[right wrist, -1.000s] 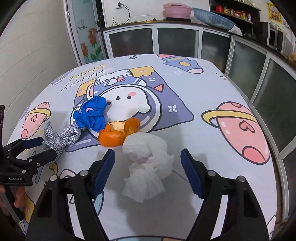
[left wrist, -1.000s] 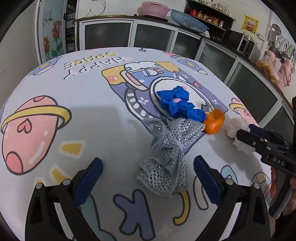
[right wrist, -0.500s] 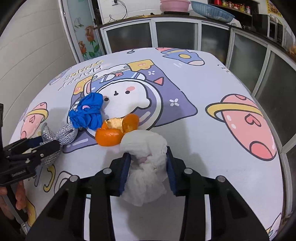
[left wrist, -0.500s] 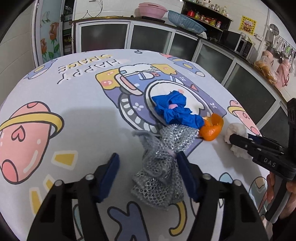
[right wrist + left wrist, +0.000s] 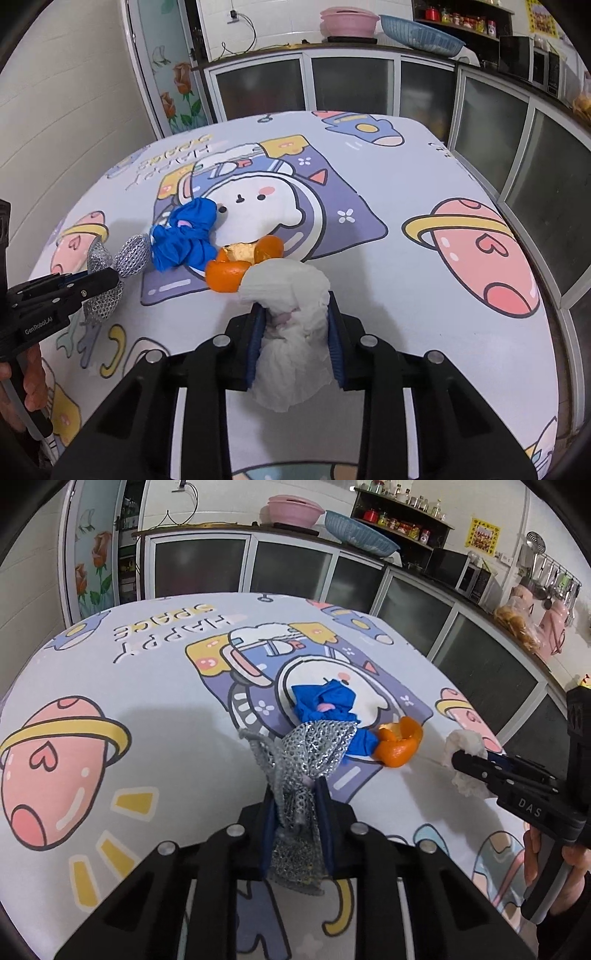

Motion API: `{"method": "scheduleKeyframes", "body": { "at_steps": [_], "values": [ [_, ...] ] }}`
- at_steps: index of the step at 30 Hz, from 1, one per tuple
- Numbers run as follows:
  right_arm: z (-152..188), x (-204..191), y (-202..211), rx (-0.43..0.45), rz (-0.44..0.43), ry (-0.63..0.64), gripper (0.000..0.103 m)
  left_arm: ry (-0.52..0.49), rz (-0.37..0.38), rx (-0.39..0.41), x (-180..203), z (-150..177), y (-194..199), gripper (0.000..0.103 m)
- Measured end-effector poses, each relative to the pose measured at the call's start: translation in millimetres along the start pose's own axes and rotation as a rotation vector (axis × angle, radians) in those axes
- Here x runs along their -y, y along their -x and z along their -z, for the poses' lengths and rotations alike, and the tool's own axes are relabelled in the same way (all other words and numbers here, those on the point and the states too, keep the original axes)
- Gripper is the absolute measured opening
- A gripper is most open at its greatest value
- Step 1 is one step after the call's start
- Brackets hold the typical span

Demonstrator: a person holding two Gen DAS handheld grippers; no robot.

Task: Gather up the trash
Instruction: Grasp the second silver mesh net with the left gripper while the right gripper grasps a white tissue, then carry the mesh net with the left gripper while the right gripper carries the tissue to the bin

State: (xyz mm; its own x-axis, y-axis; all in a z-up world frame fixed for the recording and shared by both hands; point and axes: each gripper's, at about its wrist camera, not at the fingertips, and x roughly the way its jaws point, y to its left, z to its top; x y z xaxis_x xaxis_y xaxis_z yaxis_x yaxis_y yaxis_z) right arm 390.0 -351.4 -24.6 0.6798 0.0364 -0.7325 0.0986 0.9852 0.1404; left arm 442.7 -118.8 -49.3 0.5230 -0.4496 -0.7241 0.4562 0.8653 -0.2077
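Observation:
My left gripper [image 5: 295, 794] is shut on a silver mesh wrapper [image 5: 314, 746] that lies on the table. It also shows in the right wrist view [image 5: 125, 254]. My right gripper [image 5: 293, 306] is shut on a crumpled white tissue [image 5: 291, 291], seen in the left wrist view [image 5: 463, 744] at the right. Between them lie an orange peel [image 5: 236, 267] and a crumpled blue wrapper [image 5: 188, 236], also in the left wrist view, peel [image 5: 399, 744] and wrapper [image 5: 325, 701]. The tissue touches the peel.
The table [image 5: 406, 206] has a cartoon space-print cloth. Kitchen cabinets [image 5: 351, 85] with dark glass doors run behind and along the right. A pink bowl [image 5: 349, 20] and a blue basket [image 5: 421, 35] sit on the counter.
Both grippers have closed: the left on the silver mesh wrapper, the right on the white tissue. Both moved forward over their pieces.

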Motion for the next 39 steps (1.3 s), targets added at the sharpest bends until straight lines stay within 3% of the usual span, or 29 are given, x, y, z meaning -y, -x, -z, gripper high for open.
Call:
{"method": "scheduleKeyframes", "body": {
  "at_steps": [9, 24, 32, 39],
  "values": [
    [19.5, -2.7, 49.0, 0.039, -0.026, 0.004, 0.029, -0.014, 0.034, 0.041, 3.5, 20.7, 47.0, 0.019],
    [98.8, -5.8, 166.0, 0.103, -0.037, -0.008, 0.029, -0.034, 0.122, 0.073, 31.1, 87.1, 116.5, 0.019],
    [162.5, 11.6, 231.3, 0.14, 0.018, -0.076, 0.029, -0.122, 0.228, 0.078, 98.9, 127.1, 136.2, 0.019],
    [228.4, 32.8, 297.7, 0.182, 0.129, -0.151, 0.029, -0.268, 0.366, 0.02, 180.9, 165.9, 140.1, 0.019]
  ]
}}
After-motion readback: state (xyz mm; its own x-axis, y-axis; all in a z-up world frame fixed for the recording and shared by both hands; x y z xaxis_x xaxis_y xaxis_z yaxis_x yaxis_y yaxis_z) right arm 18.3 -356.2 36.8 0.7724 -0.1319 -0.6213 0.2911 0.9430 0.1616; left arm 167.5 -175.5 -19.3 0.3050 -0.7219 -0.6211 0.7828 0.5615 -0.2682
